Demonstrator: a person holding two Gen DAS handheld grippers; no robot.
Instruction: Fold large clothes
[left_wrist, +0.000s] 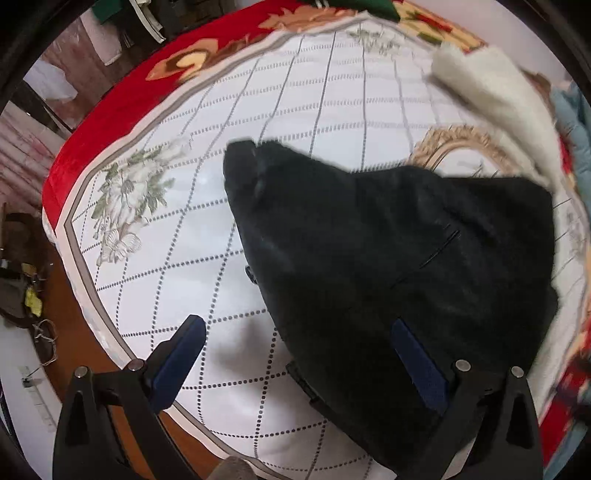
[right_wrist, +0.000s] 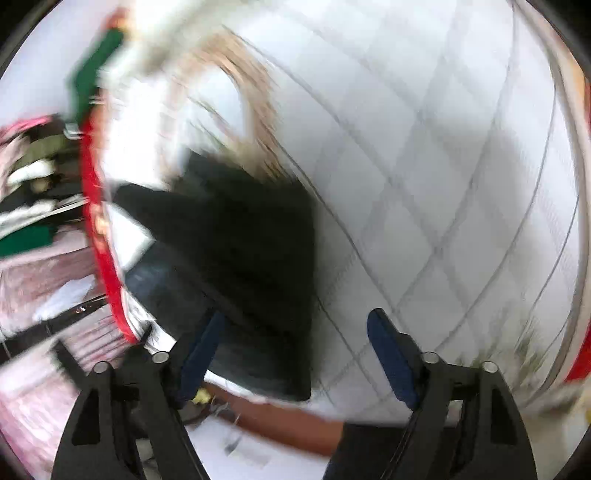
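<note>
A black garment (left_wrist: 388, 251) lies bunched on the white quilted bedspread (left_wrist: 207, 229), with a narrow end reaching toward the middle of the bed. My left gripper (left_wrist: 297, 323) hangs above its near edge, pointing steeply down. It is open; the right finger (left_wrist: 417, 354) shows over the black cloth and the left finger (left_wrist: 181, 350) over bare bedspread. The right wrist view is blurred by motion. There the black garment (right_wrist: 240, 240) lies left of centre on the bedspread (right_wrist: 443, 184). My right gripper (right_wrist: 297, 315) is open above the garment's right edge, nothing pinched between its pads.
A white fluffy garment (left_wrist: 491, 96) lies at the far right of the bed, with light blue cloth (left_wrist: 576, 122) beyond it. A red flowered blanket (left_wrist: 122, 99) borders the bedspread. Brown floor (left_wrist: 66, 314) with a bag and cords is at the left. Piled clothes (right_wrist: 37, 177) sit past the red edge.
</note>
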